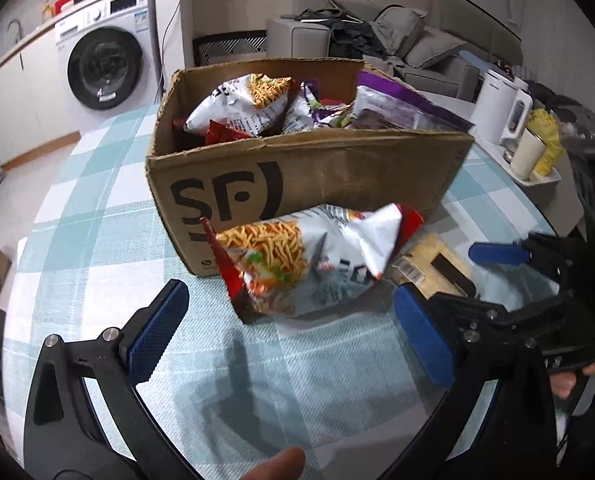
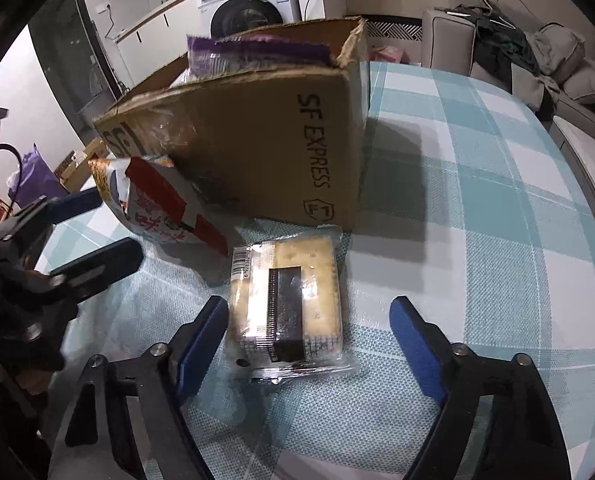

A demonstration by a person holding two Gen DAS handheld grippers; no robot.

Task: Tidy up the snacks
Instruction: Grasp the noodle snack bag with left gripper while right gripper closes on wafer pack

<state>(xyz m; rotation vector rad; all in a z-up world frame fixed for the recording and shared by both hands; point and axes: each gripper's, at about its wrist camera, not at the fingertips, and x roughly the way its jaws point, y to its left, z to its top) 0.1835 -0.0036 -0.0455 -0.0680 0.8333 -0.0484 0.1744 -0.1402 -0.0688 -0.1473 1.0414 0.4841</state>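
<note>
The right claw point(image 2: 309, 344) gapes around the cracker pack point(image 2: 287, 304), untouching; the left claw point(image 1: 289, 332) gapes before the noodle bag point(image 1: 309, 260) mid-tabletop by the box point(image 1: 297, 168). Slippery film may slide off.

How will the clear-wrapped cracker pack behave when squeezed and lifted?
The cracker pack is likely stiff and light: a flat rectangular block. Its glossy film may slip, and the crackers could crack under a hard squeeze.
</note>
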